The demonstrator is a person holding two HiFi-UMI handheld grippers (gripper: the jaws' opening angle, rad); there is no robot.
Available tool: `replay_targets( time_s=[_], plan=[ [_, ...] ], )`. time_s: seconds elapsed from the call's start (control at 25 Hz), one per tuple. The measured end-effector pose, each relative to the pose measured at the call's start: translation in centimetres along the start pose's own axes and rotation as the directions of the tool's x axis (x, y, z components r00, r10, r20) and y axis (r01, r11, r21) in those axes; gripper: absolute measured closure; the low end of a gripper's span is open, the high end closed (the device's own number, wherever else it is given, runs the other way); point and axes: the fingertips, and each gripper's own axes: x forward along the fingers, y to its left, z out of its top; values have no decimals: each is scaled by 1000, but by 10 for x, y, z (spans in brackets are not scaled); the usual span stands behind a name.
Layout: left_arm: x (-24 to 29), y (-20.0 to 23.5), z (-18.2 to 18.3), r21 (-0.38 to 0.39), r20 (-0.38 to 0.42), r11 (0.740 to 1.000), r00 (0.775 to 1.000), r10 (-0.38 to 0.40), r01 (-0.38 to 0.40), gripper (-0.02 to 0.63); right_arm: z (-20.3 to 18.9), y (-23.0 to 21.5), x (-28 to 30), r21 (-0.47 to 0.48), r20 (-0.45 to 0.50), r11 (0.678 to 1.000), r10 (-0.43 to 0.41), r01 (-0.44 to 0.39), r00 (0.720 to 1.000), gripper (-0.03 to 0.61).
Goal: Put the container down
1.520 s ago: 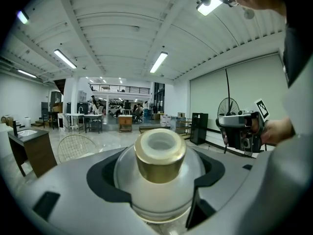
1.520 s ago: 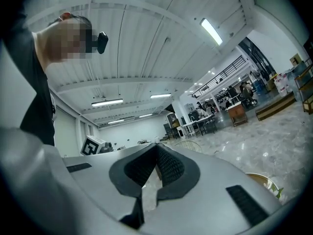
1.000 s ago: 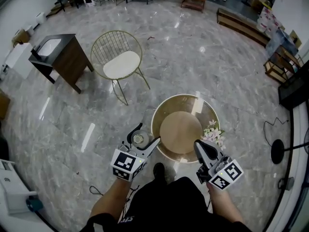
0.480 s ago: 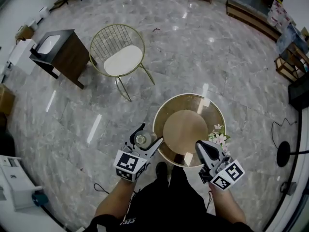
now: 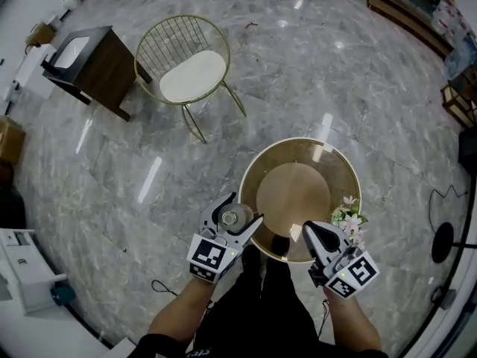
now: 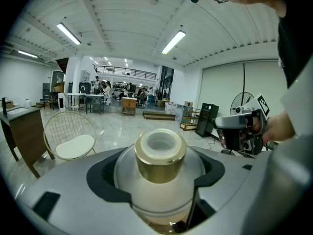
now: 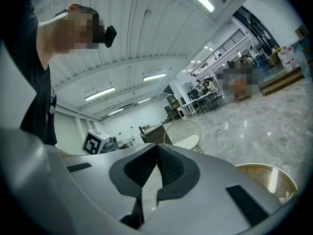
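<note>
A small frosted white container with a gold neck (image 6: 159, 163) stands upright between the jaws of my left gripper (image 6: 156, 190), which is shut on it. In the head view the container (image 5: 232, 217) hangs at the left rim of a round gold table (image 5: 257, 176), held by the left gripper (image 5: 237, 218). My right gripper (image 5: 311, 233) is over the table's near rim with its jaws together and nothing between them; its own view shows the black pads (image 7: 168, 168) meeting.
A gold wire chair with a white cushion (image 5: 192, 74) stands on the marble floor to the upper left, beside a dark wooden stand (image 5: 89, 64). A bunch of pale flowers (image 5: 349, 218) lies at the table's right edge. A black cable and round base (image 5: 444, 237) sit far right.
The head camera has moved forward and tilted down, so the table sits lower and closer. The left gripper with the container has shifted right towards the table rim.
</note>
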Motion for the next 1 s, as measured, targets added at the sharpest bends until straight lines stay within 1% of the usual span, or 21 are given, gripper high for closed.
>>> replay_targets(
  time_s=[0.28, 0.56, 0.8, 1.0],
  plan=[
    [54, 27, -64, -16, -49, 1000, 999, 6, -7, 265, -60, -45, 31, 35, -59, 999, 10, -8, 998, 563],
    [112, 46, -128, -17, -86, 1000, 996, -12, 11, 265, -123, -89, 52, 66, -124, 998, 2, 6, 992, 563],
    [170, 62, -201, -22, -137, 1000, 990, -21, 18, 265, -180, -132, 70, 88, -174, 996, 3, 13, 985, 563],
    [203, 68, -253, -24, -173, 999, 984, -29, 25, 265, -220, -151, 79, 110, -202, 994, 13, 9, 979, 563]
  ],
)
